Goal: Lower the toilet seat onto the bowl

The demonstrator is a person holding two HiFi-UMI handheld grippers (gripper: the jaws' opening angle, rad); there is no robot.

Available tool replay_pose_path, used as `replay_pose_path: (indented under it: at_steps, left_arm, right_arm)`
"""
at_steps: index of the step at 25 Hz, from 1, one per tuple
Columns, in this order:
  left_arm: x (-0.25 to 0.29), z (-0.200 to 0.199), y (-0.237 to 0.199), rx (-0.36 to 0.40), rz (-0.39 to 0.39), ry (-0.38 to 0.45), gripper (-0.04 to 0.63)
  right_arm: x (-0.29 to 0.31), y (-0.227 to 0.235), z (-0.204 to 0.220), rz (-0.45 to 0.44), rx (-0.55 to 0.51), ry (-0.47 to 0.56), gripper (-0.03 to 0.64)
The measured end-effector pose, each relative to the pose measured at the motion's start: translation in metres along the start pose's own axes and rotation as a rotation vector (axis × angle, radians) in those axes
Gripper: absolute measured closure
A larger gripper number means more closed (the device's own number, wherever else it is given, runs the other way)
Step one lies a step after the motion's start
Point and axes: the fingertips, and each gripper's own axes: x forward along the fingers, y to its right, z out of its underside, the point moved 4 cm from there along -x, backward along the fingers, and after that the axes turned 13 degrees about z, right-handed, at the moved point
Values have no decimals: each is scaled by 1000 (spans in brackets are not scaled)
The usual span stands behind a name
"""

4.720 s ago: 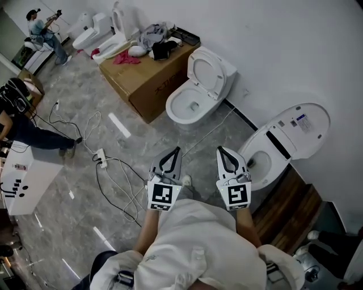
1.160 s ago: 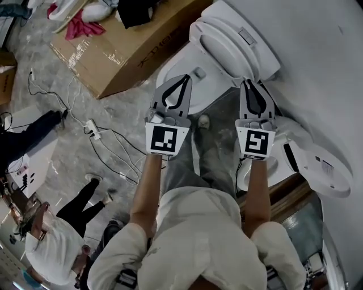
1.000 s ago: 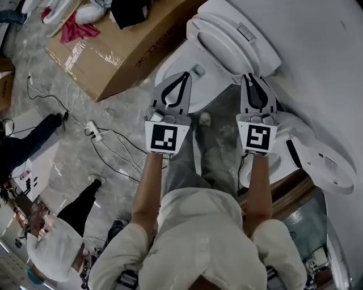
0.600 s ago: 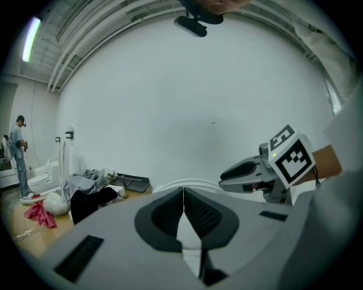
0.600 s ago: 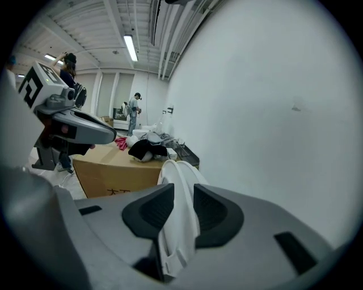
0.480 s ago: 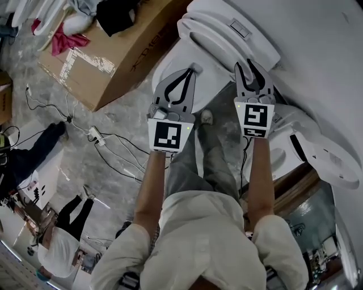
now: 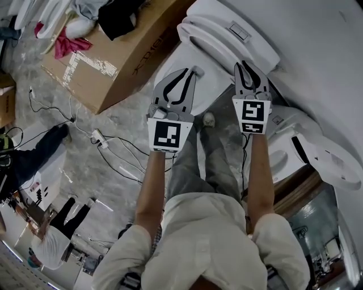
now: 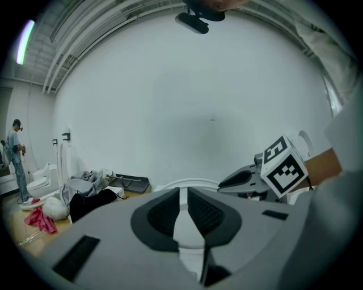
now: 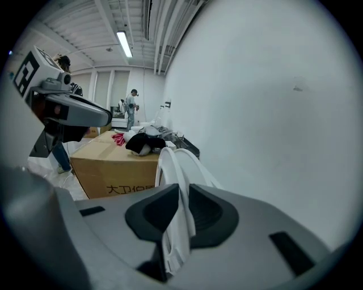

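Observation:
A white toilet stands against the wall, its bowl point(image 7: 211, 85) showing between my two grippers. Its seat point(image 7: 218, 42) and lid are raised against the tank. In the right gripper view the seat's thin white rim point(image 9: 174, 164) runs upright between the dark pads. My right gripper point(image 7: 249, 65) point(image 9: 182, 197) has just been closing and is shut on that rim. The left gripper point(image 7: 185, 72) point(image 8: 183, 199) hangs over the bowl's left side. Its jaws have just been opening to a narrow gap, with nothing between them.
A big cardboard box point(image 7: 113, 56) with clothes point(image 7: 116, 17) on top stands left of the toilet. A second toilet point(image 7: 317, 161) with its lid up is at the right. Cables and a power strip point(image 7: 97, 136) lie on the marble floor. People stand at the far left.
Both grippers have come closer to the toilet. The right one has taken the raised seat's rim between its jaws. The left one's jaws have parted slightly.

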Motion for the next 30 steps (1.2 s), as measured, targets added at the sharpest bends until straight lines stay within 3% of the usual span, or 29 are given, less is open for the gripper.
replay_pose_path:
  at_steps: [14, 30]
  left_arm:
    - [4, 13, 26, 49, 14, -84, 495]
    - [-11, 59, 22, 97, -3, -213, 442]
  right_arm:
    - [-26, -34, 8, -110, 18, 28, 552]
    - [-57, -91, 24, -246, 9, 19, 546]
